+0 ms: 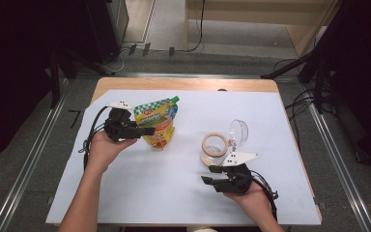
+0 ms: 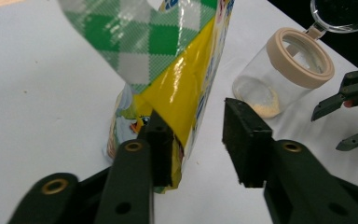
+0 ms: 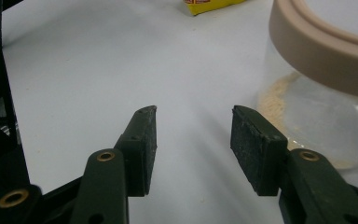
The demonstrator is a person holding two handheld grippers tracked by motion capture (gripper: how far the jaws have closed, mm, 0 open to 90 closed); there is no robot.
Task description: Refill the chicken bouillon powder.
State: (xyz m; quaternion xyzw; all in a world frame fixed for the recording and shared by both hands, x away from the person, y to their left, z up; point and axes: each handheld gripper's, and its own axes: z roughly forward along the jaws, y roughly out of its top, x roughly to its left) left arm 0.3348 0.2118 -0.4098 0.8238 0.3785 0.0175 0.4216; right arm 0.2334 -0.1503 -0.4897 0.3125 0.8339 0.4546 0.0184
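Observation:
A yellow and green-checked stand-up pouch [image 1: 158,123] with a green cap stands upright left of centre on the white sheet. My left gripper [image 1: 145,130] reaches it from the left. In the left gripper view this gripper [image 2: 196,125] is open, and the pouch [image 2: 182,79] leans against the left pad with its edge partly inside the gap. A clear jar [image 1: 216,150] with a beige rim and a hinged clear lid [image 1: 239,133] flipped open stands right of centre, with a little beige powder at its bottom. My right gripper [image 1: 208,175] hovers open just in front of it. The jar [image 3: 326,93] lies right of the right gripper's [image 3: 195,114] open jaws.
The white sheet [image 1: 174,193] covers most of a wooden table [image 1: 183,83]. Metal rails run along the floor on both sides, with cables and dark stands behind. In the left gripper view the jar [image 2: 284,74] and the other gripper's fingers [image 2: 349,93] lie to the right.

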